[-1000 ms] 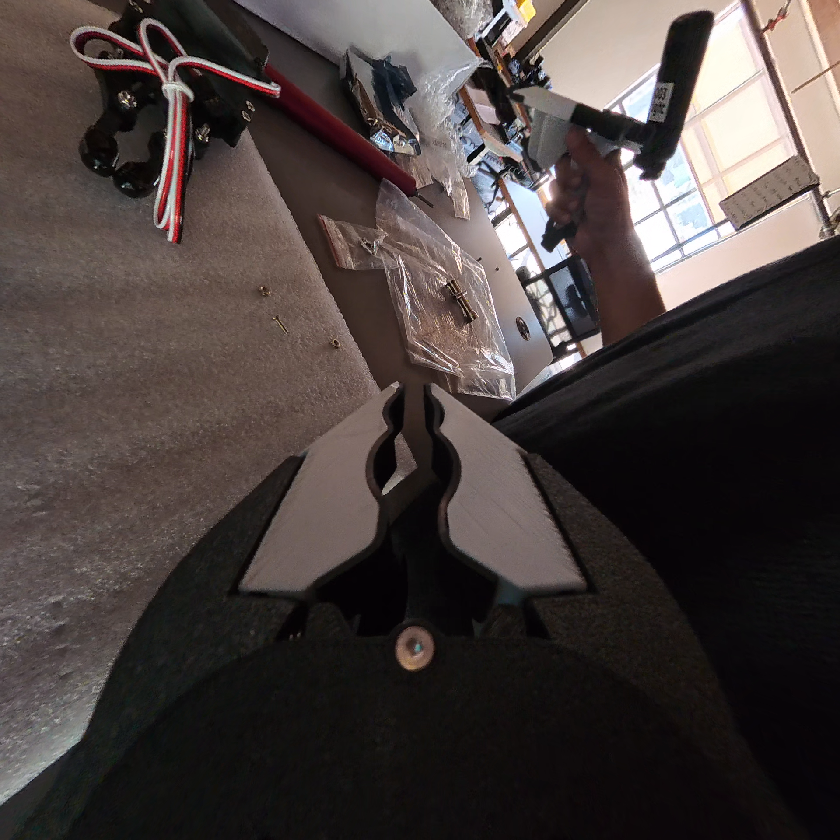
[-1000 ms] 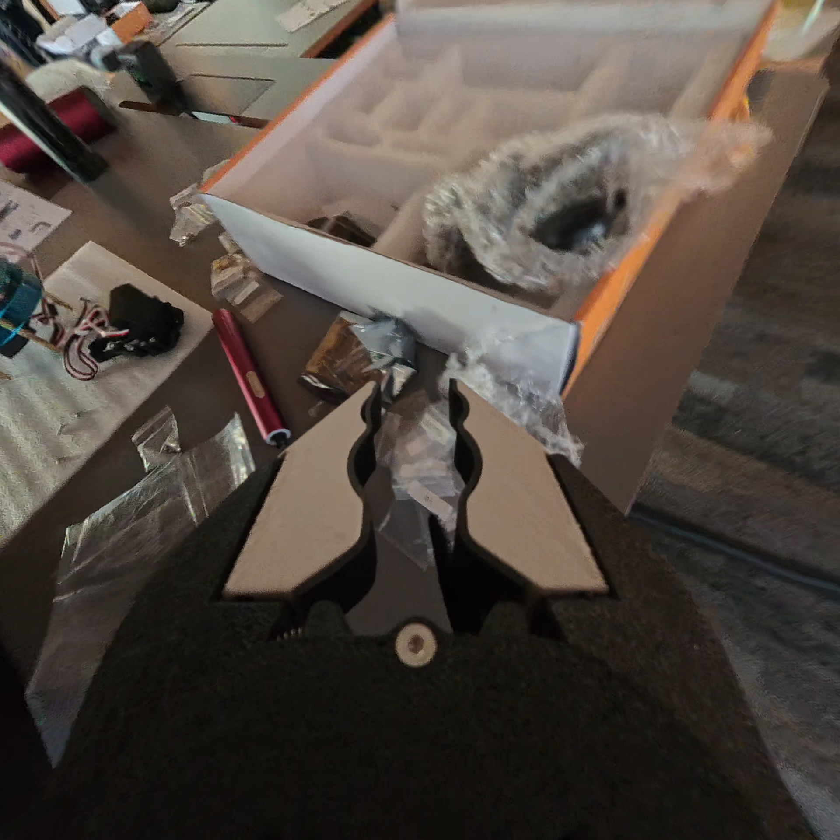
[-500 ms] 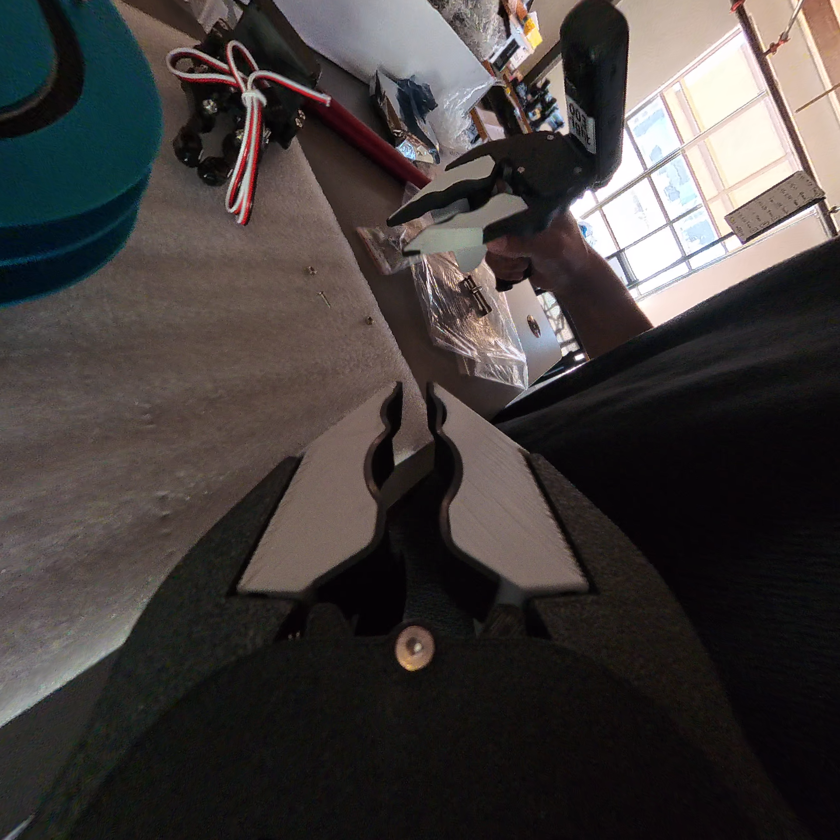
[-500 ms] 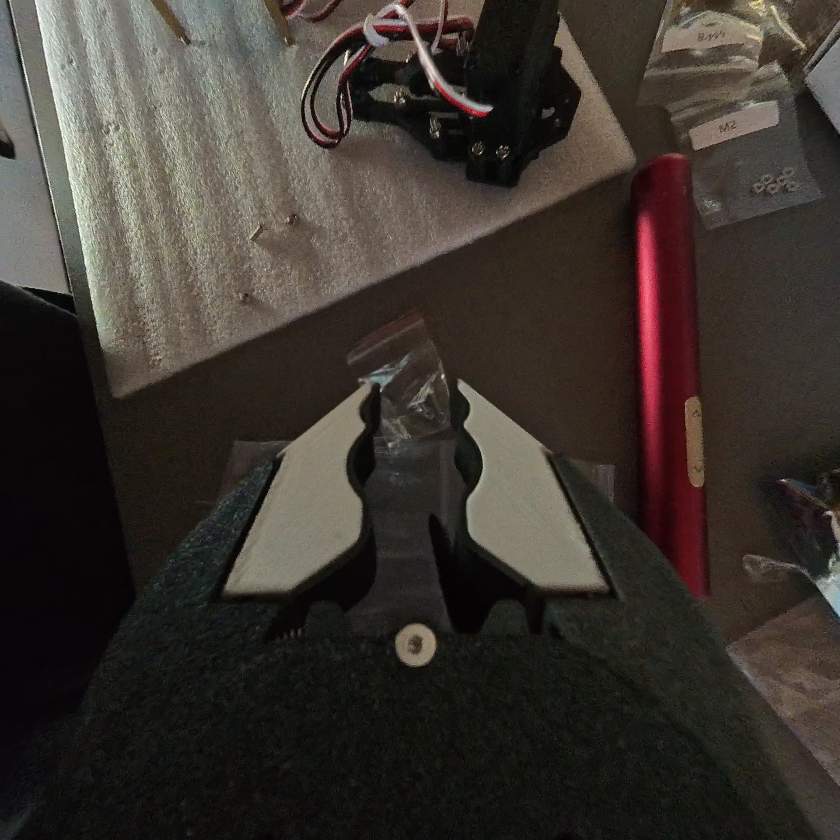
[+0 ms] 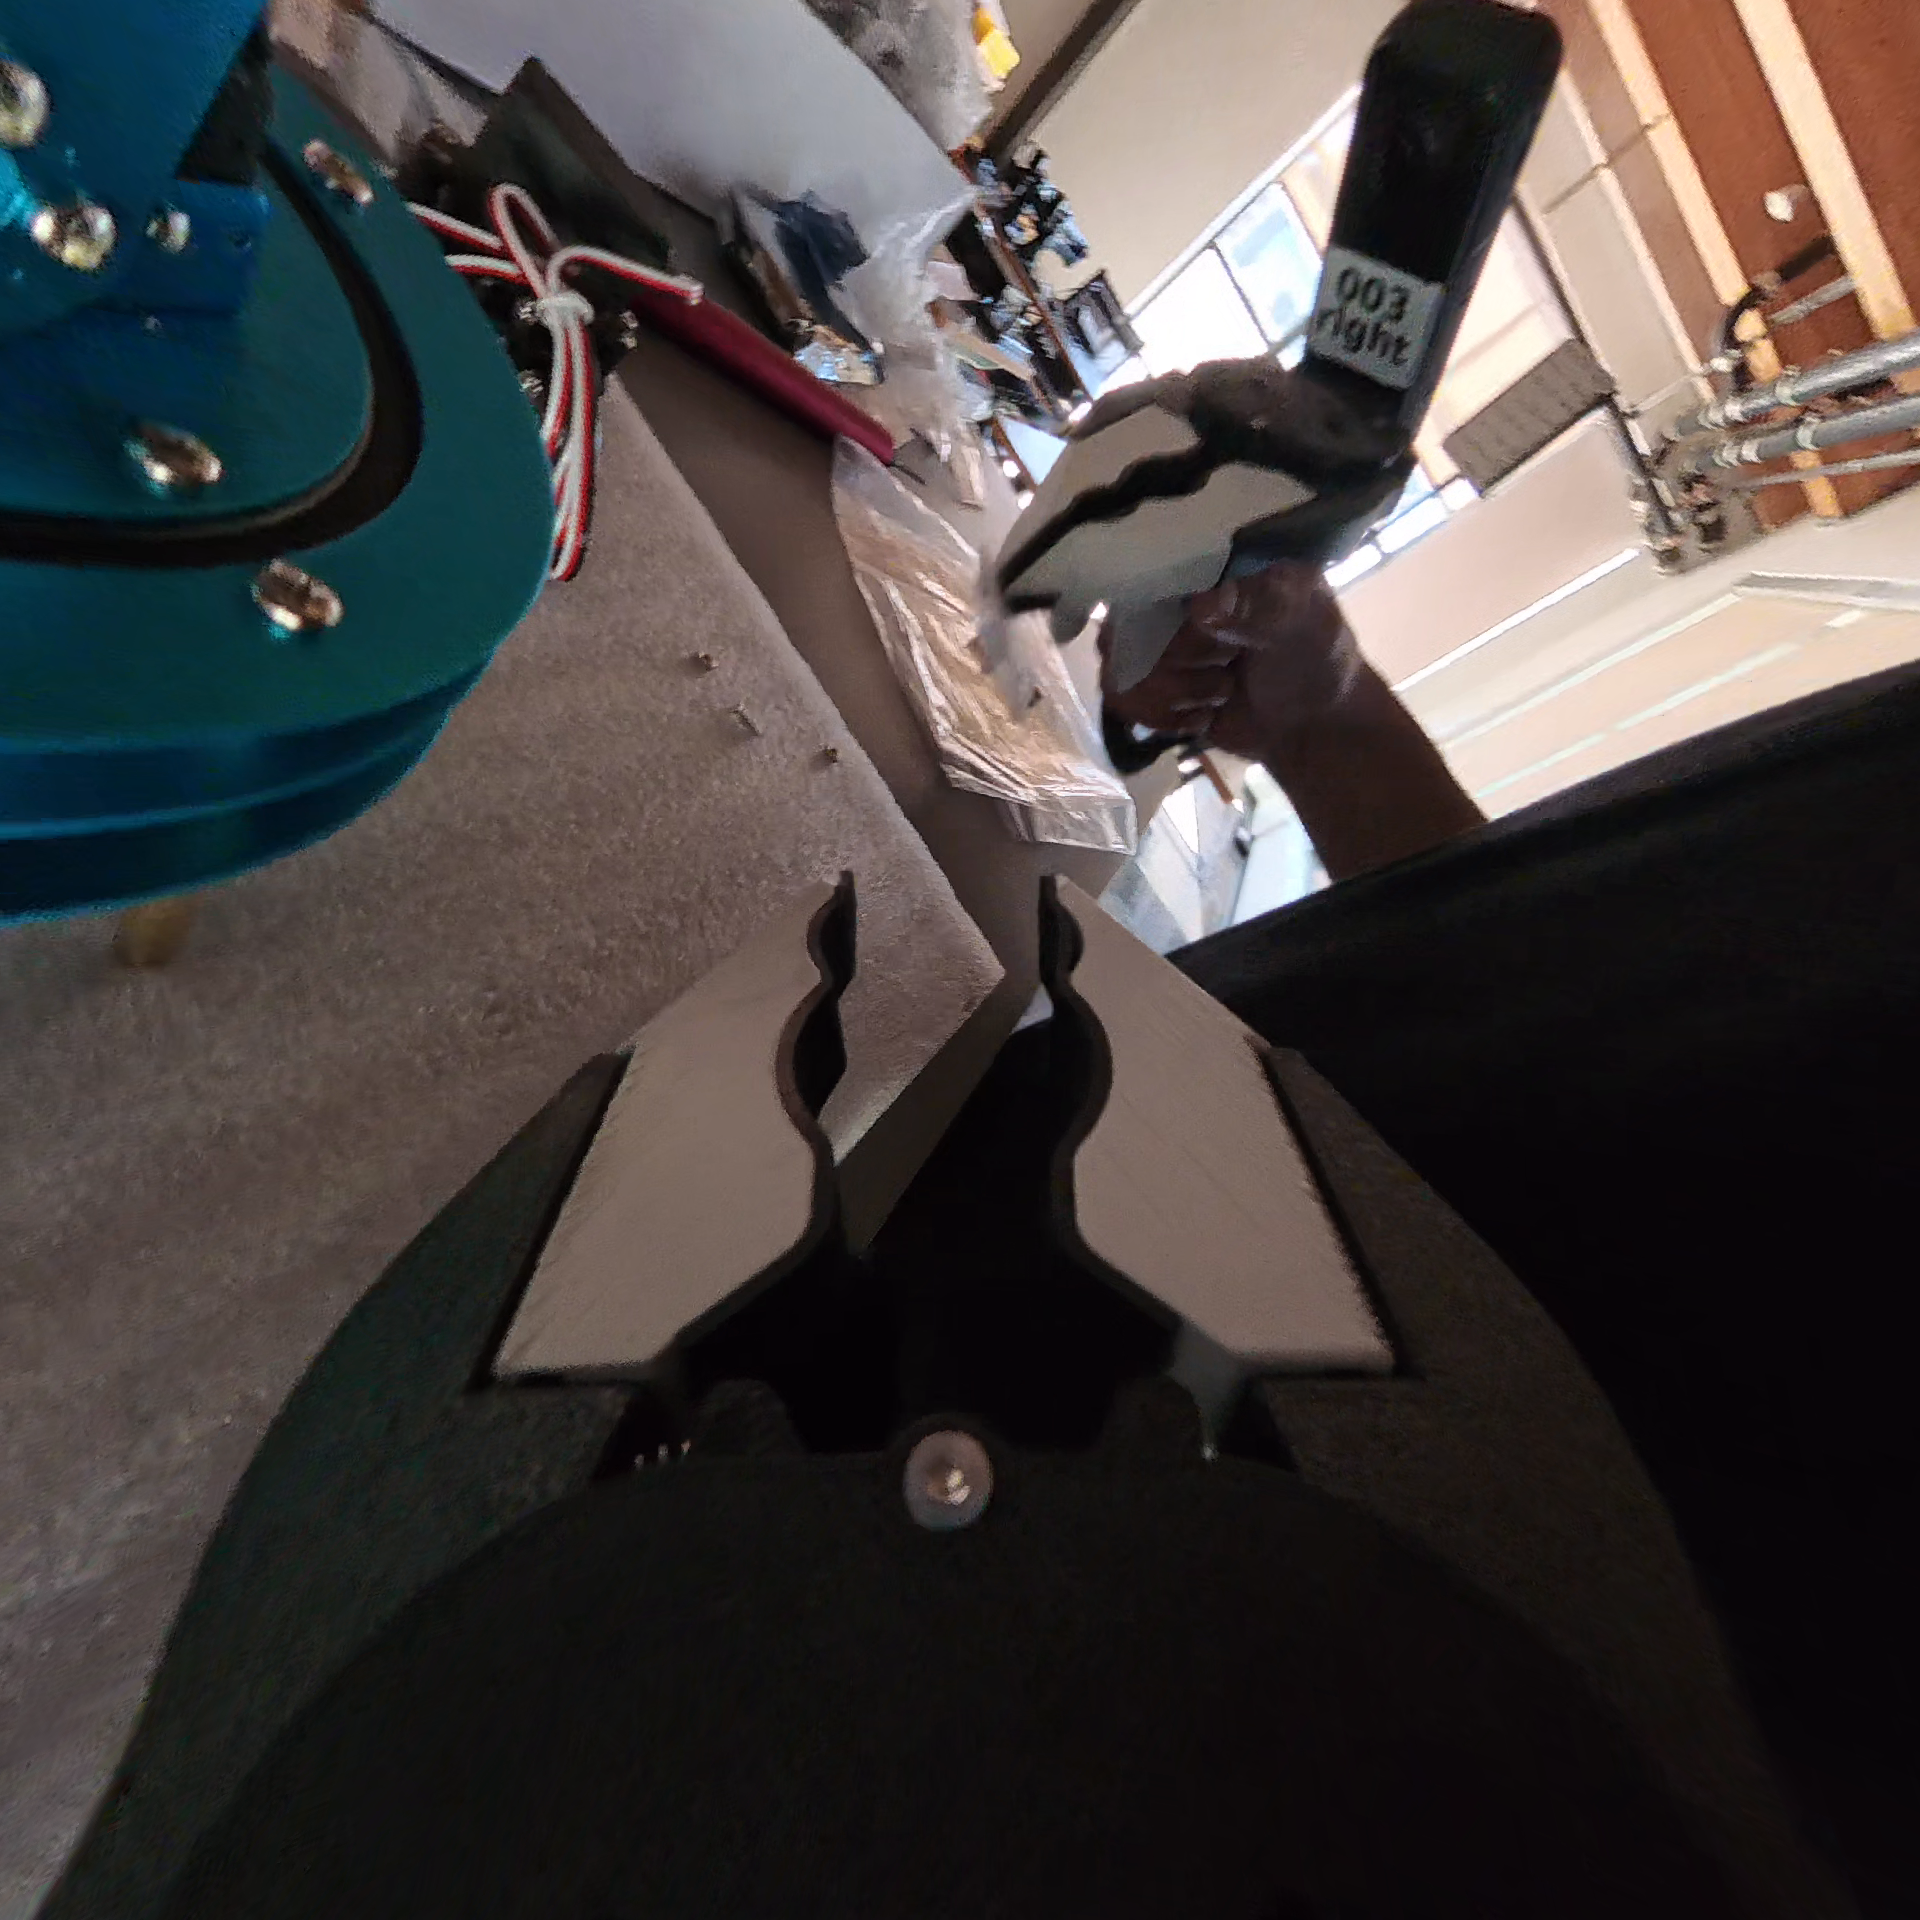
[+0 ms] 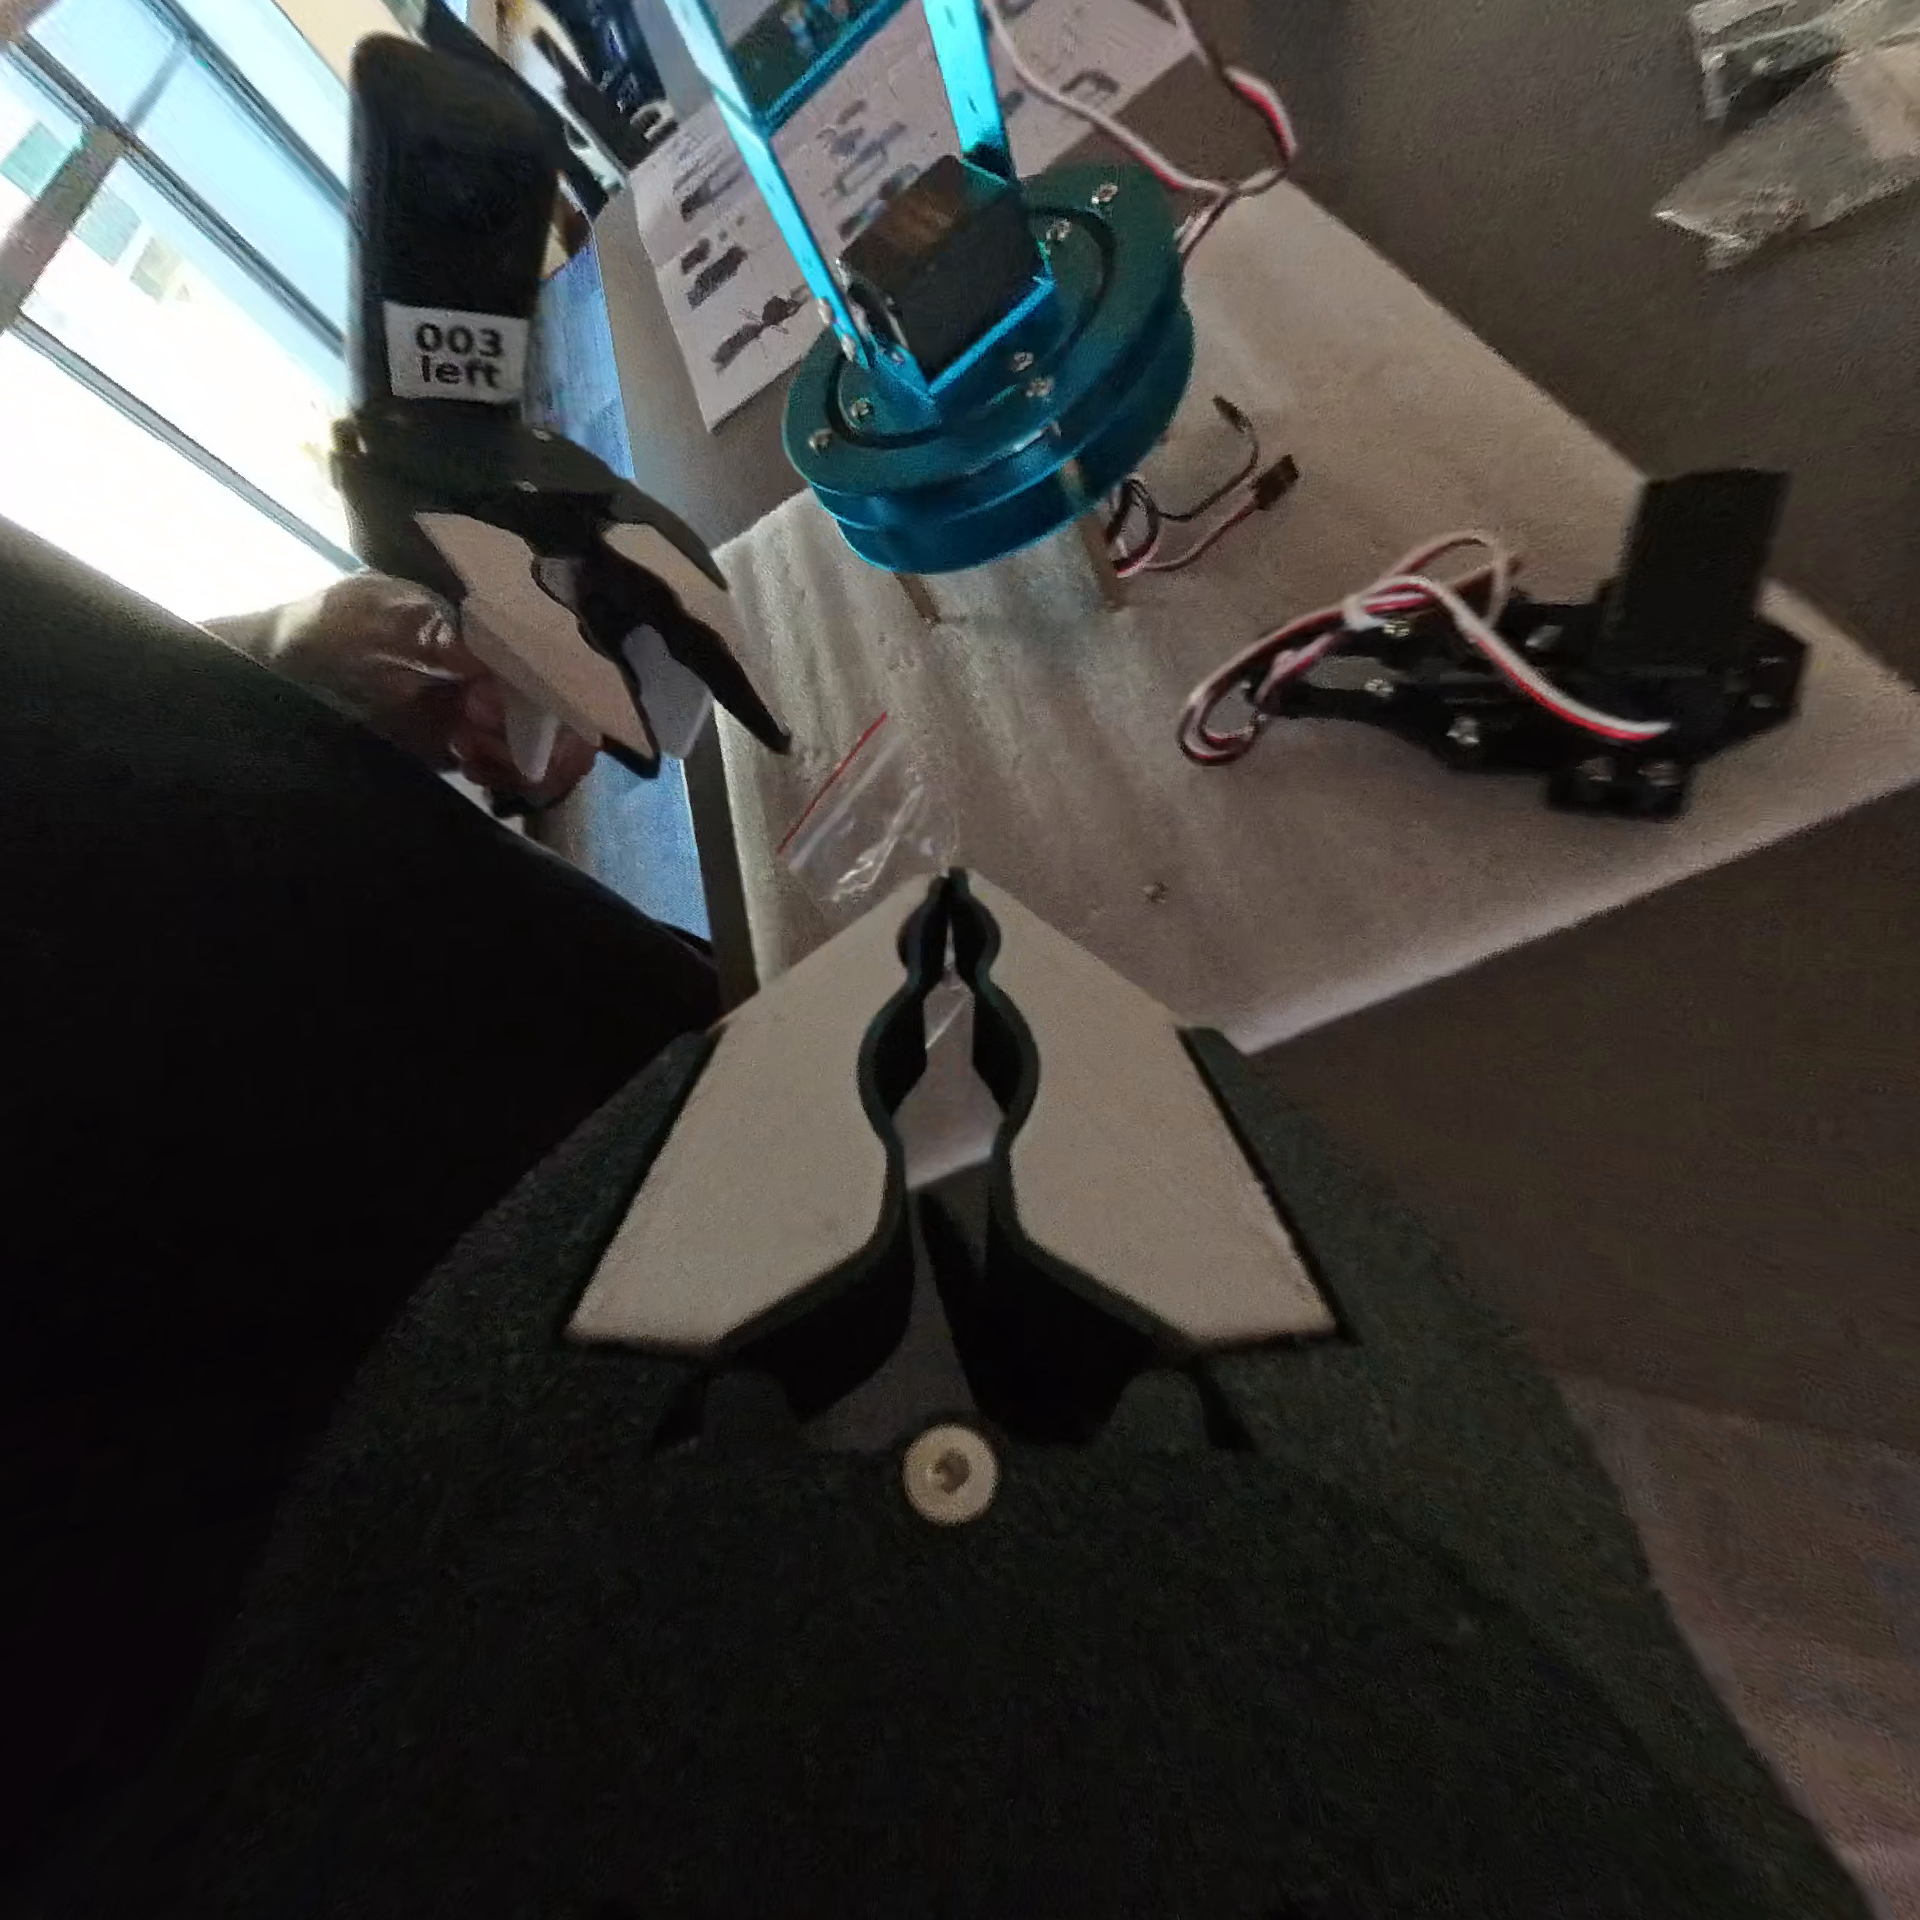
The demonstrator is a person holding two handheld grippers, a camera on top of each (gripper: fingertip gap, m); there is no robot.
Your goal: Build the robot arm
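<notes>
Here the right tool [image 6: 951, 888] had its fingertips pressed together on a corner of a small clear zip bag [image 6: 868, 805] with a red seal strip, which hung in the air just beyond its tips, above the near edge of a grey foam mat [image 6: 1091, 727]. The left tool [image 5: 945, 904] stood parted, a clear gap between its fingertips and nothing in them; in the right wrist view it showed again [image 6: 717, 686], raised just beside the bag, on the side away from the mat's middle.

On the mat, beyond the bag, stood a round teal metal base [image 6: 997, 416] on brass standoffs, with an upright bracket and a dark servo mounted on top. Farther across the mat from the bag lay a black claw assembly [image 6: 1621, 675] with looped red, white and black wires. A few tiny screws [image 5: 743, 715] lay loose on the mat near its edge. Off the mat, on the brown bench [image 5: 800, 499], lay a red cylinder [image 5: 769, 358] and flat clear plastic bags [image 5: 987, 696].
</notes>
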